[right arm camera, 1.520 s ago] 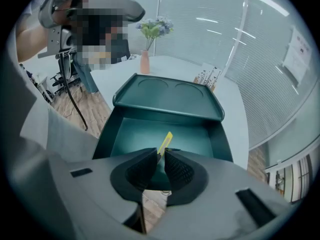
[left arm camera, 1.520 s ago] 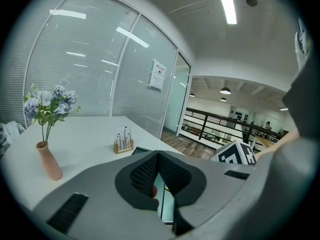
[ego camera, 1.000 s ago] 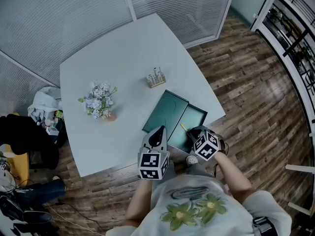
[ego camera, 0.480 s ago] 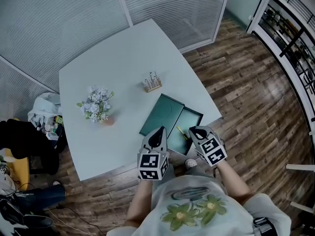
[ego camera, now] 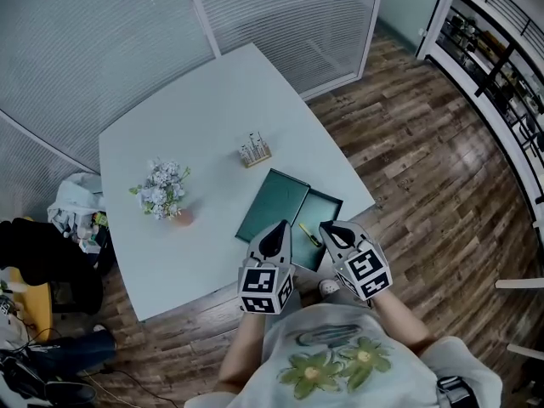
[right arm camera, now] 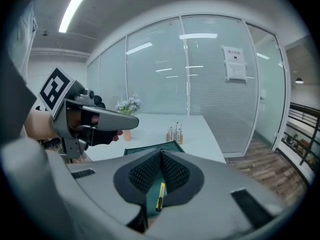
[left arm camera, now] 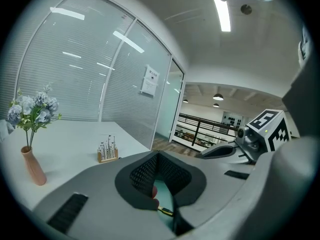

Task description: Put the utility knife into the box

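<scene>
The green box (ego camera: 328,208) lies on the white table near its front edge, with its lid (ego camera: 274,197) laid open to the left. The yellow utility knife (ego camera: 308,234) rests inside the tray, free of both grippers. My left gripper (ego camera: 277,226) hangs shut just in front of the lid. My right gripper (ego camera: 326,228) is shut and empty at the tray's near edge. In the right gripper view the knife (right arm camera: 160,196) shows below the closed jaws, lying on the green tray. The left gripper view shows only the knife's tip (left arm camera: 165,212).
A pink vase of pale flowers (ego camera: 161,192) stands at the table's left. A small wooden stand of thin tools (ego camera: 253,151) sits behind the box. The table edge (ego camera: 212,280) runs just in front of the grippers. Bags clutter the floor at the left.
My right gripper has drawn back from over the tray toward the person, leaving the knife in the box. The left gripper has barely moved.
</scene>
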{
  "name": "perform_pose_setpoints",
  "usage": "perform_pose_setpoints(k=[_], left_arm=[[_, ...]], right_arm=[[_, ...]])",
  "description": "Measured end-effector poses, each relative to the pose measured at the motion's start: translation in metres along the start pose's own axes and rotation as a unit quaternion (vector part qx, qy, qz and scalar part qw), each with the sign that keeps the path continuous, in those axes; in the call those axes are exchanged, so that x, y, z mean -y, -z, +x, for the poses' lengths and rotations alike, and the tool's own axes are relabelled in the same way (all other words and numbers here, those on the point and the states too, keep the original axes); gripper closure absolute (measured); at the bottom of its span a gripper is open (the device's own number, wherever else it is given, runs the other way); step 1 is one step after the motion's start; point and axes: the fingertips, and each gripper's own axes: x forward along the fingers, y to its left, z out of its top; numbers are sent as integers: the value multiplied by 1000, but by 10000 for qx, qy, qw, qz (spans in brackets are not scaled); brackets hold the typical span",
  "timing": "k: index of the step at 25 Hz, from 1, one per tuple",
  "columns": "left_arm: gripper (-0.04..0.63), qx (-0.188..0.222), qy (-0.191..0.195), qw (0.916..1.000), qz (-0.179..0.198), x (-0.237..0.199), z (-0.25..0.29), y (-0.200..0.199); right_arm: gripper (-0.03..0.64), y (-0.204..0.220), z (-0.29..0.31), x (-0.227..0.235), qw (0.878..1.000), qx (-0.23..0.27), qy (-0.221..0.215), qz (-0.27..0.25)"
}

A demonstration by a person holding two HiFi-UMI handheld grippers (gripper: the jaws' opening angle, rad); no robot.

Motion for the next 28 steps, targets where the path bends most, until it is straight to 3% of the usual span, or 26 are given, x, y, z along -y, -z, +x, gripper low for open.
perform_pose_setpoints(k=[28], left_arm=[[594, -114, -63, 9999, 16, 16, -8, 13]], right_arm=[[614, 9, -13, -1, 9998, 85, -55, 153]])
